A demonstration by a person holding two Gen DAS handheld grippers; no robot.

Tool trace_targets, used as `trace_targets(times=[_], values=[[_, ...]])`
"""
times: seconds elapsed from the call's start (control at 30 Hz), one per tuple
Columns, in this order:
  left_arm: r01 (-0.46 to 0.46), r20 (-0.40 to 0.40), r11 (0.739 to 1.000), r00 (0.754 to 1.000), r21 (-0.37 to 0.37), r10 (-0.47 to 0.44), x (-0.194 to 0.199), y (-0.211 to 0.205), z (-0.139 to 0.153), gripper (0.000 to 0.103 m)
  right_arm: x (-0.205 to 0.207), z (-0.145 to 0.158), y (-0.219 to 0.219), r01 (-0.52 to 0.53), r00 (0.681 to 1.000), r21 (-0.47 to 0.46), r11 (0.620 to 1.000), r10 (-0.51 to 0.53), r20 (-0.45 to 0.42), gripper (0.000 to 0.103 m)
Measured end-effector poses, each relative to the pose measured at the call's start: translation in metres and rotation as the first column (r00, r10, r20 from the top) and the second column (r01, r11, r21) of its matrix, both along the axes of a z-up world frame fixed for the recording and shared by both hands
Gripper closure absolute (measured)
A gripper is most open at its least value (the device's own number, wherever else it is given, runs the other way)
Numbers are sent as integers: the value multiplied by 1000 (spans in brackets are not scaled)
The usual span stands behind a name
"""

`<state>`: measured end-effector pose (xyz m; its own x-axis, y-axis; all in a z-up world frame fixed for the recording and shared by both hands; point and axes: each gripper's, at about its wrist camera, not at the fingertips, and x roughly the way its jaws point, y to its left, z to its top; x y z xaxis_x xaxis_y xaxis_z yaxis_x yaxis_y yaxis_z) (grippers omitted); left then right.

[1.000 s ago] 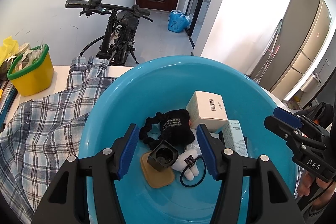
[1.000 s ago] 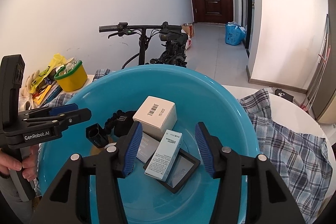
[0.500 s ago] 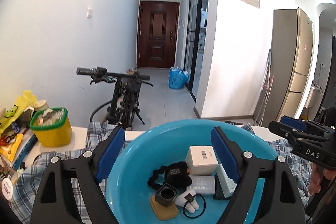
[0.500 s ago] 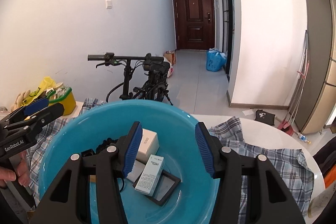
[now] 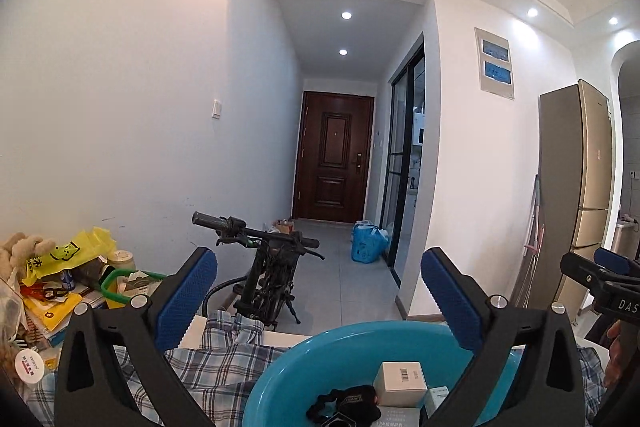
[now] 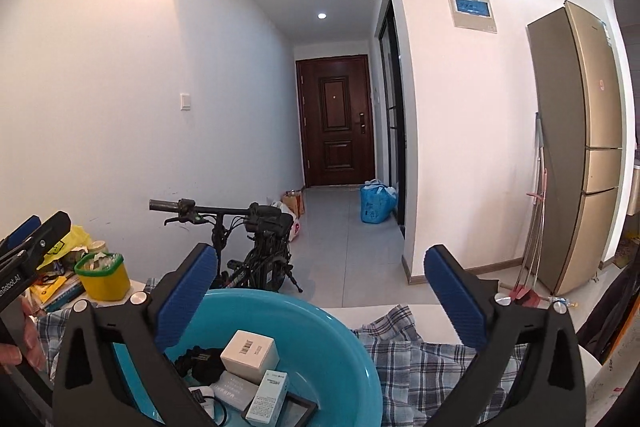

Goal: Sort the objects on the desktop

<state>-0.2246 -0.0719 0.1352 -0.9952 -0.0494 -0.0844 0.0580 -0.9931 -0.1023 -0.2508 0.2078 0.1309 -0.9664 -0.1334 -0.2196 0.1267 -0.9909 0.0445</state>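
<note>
- White-walled hallway fills both views, ending at a dark brown door point(image 5: 334, 157); a gold fridge point(image 6: 580, 147) stands against the right wall.
- Black bicycle point(image 6: 256, 247) parked beyond the table edge, handlebars pointing left.
- Table covered by a blue plaid cloth point(image 6: 420, 359); the table's own surface shows only as a white strip.
- Blue basin point(image 6: 320, 323) sits on the cloth and holds the sorted things — its near rim is cut off by the bottom edge in both views.
- Left gripper point(image 5: 318, 301): jaws have just been opening and now stand spread wide, nothing between them, raised above the basin. Seen from the right wrist its side reads "nRobot.AI", the start cut off.
- Right gripper point(image 6: 320, 301): jaws likewise just opened, wide apart and empty, above the basin. Seen from the left wrist it shows "DAS", the rest out of frame.
- Yellow bin with green rim point(image 6: 103, 275) at the table's far left, beside a pile of books and a yellow bag — the print there is too small to read.
- White box point(image 6: 250, 351) with a barcode lies in the basin, touching a black fabric item point(image 5: 352, 403).
- Pale blue carton point(image 6: 267, 395) leans across a black frame point(image 6: 296, 411); its text is illegible.
</note>
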Motion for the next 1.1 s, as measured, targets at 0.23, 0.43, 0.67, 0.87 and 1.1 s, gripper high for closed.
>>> trace_targets(times=[0.23,0.43,0.67,0.87,1.1], values=[[16,15,1000,1000,-3,-16,0,4,-2,0,-4,-2,-1,-11,1000,23,1000,10,23,0],[36,4,999,999,-22,-36,4,8,1,0,-4,-2,-3,-11,1000,29,1000,10,24,0],[29,-28,999,999,-15,-29,10,6,3,0,-2,-4,-2,6,1000,33,999,-7,25,0],[-25,-50,997,999,-71,22,11,14,-1,0,-1,-3,-2,7,1000,33,999,-7,20,0],[19,-46,998,999,-52,-21,15,12,3,0,1,-1,1,5,1000,27,1000,-6,18,0]])
